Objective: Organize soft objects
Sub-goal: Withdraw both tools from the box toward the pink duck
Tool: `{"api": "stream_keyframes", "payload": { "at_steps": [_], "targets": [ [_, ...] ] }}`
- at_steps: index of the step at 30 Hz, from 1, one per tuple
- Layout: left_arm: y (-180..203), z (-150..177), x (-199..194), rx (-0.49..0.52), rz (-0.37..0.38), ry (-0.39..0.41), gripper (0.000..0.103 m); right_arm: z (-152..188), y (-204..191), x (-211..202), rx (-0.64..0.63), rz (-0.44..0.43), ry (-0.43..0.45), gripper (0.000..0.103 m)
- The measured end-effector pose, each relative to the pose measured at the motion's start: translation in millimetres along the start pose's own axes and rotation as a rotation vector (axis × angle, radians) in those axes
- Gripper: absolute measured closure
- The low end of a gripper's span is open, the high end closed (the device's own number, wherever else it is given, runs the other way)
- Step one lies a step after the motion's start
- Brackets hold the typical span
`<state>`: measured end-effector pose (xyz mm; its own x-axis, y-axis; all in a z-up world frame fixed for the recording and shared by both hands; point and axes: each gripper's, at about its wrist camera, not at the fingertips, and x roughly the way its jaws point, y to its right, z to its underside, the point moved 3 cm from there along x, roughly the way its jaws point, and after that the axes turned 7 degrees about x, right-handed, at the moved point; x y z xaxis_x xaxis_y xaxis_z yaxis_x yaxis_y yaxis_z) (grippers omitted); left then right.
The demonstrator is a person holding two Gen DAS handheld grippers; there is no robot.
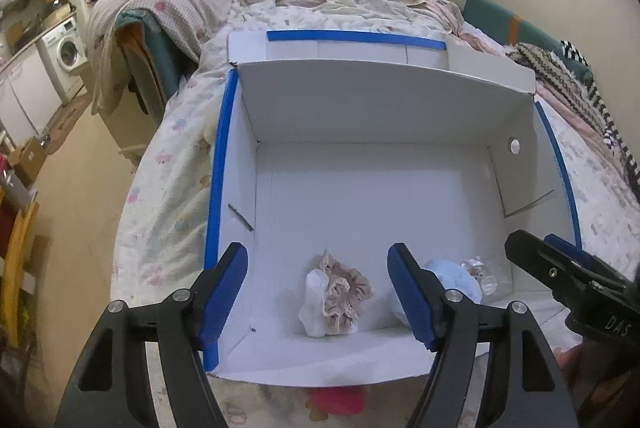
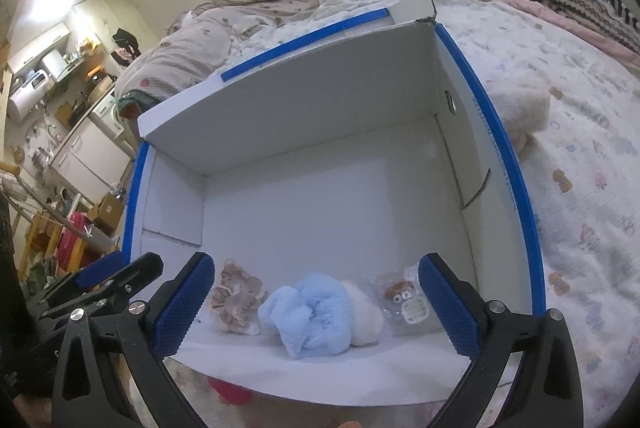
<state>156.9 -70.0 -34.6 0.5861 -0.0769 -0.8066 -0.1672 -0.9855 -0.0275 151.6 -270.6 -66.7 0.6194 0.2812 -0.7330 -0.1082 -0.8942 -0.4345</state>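
Red object (image 1: 338,400) half behind box wall (image 1: 320,360) (identity unclear), blue plush (image 1: 460,280) part-hidden.

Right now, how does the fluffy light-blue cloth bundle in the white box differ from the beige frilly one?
The fluffy light-blue cloth bundle is plush, plain and looks larger; the beige frilly bundle is ruffled, lace-edged and looks smaller. The blue one touches a white fluffy piece; the beige one lies apart. Both lie loose by the white cardboard box's near wall.

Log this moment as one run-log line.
left gripper: open, empty | right gripper: open, empty | white box: holds beige scrunchie, blue plush, clear packet | cream plush: on bed, outside box
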Motion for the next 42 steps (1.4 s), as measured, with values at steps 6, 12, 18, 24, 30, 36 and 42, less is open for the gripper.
{"api": "stream_keyframes", "payload": {
  "at_steps": [6, 12, 18, 24, 30, 36, 42],
  "targets": [
    [-7.6, 5.8, -8.0, -0.027, 0.002, -0.014, 0.033, 6.0, -2.4, -7.3, -0.006, 0.000, 0.009, 0.000],
    [-19.8, 17.1, -28.3, -0.043, 0.004, 0.006, 0.033, 15.5, -2.2, -20.2, -0.019, 0.022, 0.022, 0.000],
    [-31.7, 35.4, -42.0, -0.048, -0.016, 0.001, 0.033, 26.3, -3.4, -34.3, -0.041, 0.034, 0.027, 0.000],
    [-47.8, 52.2, -53.9, -0.095, -0.026, -0.001, 0.033, 42.3, 2.0, -42.4, -0.022, 0.031, 0.012, 0.000],
    [-57.4, 77.4, -55.3, -0.136, -0.042, -0.041, 0.033, 53.2, 1.4, -49.9, -0.050, 0.037, 0.017, 0.000],
    [-65.8, 99.2, -49.5, -0.150, -0.076, -0.091, 0.033, 70.5, 9.3, -52.3, -0.047, 0.068, -0.018, 0.000],
    [-77.1, 112.8, -28.3, -0.209, -0.107, -0.187, 0.033, 85.9, 11.8, -41.2, 0.008, 0.010, -0.145, 0.000]
  ]
}}
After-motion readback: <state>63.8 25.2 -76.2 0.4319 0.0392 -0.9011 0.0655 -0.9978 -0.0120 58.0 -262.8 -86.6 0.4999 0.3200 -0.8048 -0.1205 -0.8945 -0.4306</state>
